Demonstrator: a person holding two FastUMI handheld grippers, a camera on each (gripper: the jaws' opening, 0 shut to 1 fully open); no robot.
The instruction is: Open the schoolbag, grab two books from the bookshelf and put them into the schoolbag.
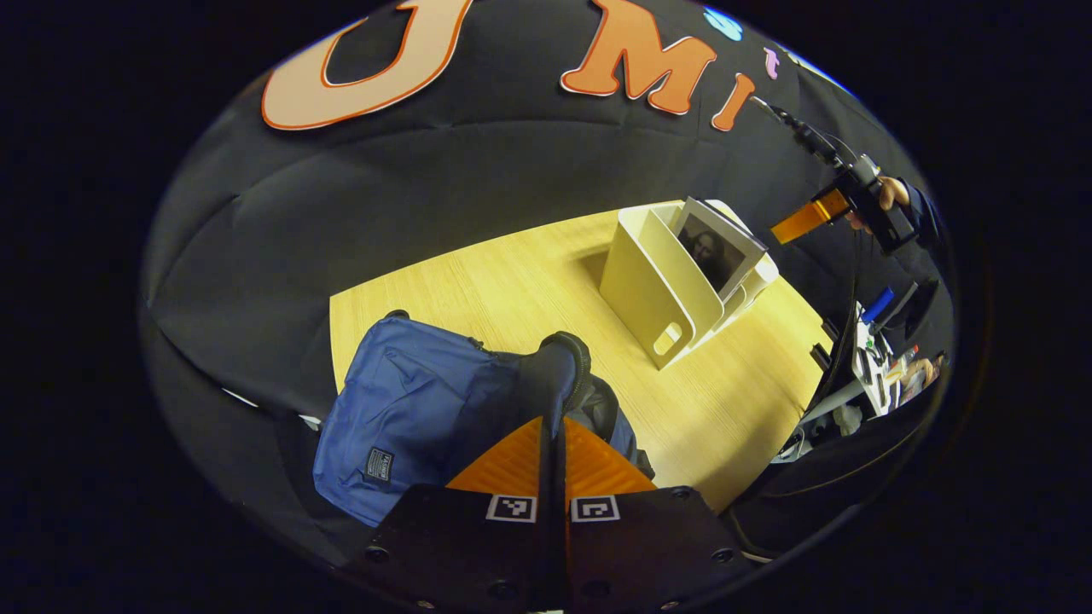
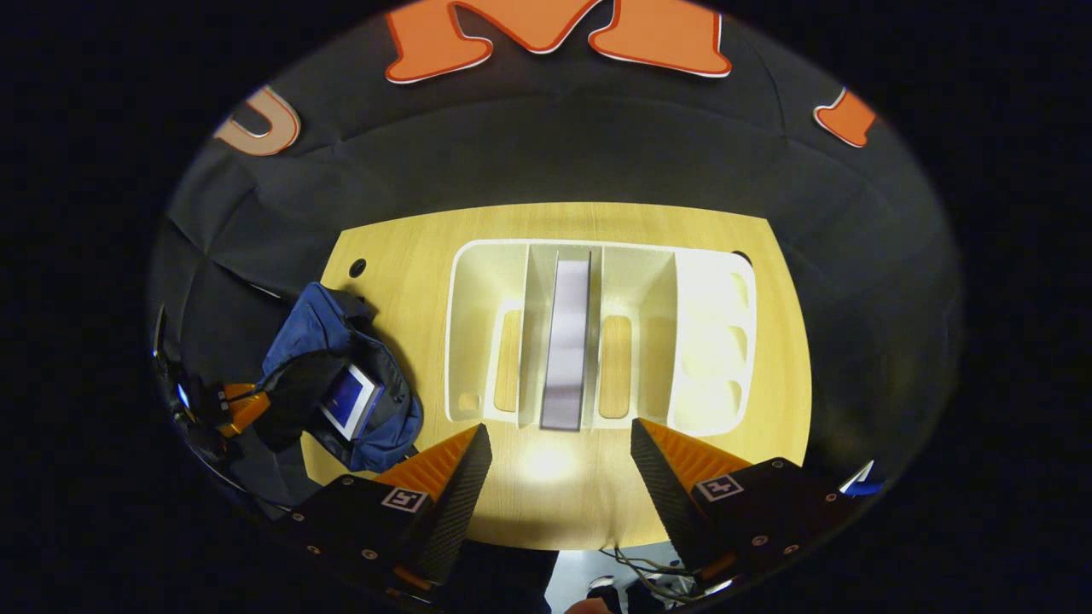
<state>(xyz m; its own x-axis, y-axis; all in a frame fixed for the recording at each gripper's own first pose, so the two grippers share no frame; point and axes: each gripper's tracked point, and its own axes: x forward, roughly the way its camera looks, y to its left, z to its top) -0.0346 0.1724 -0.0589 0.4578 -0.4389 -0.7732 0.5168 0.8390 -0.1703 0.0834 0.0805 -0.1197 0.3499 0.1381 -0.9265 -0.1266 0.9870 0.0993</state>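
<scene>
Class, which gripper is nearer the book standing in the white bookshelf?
Right. The right gripper hovers open just above the book in the bookshelf; the left gripper is off at the schoolbag, pinching its flap.

In the right gripper view, the bookshelf (image 2: 597, 333) is standing on the desk (image 2: 785, 375) near its middle, with one book (image 2: 567, 341) sitting upright in a middle slot. The schoolbag (image 2: 341, 384) is lying at the desk's left edge, well apart from the bookshelf, a second book (image 2: 350, 401) resting in its opening.
</scene>
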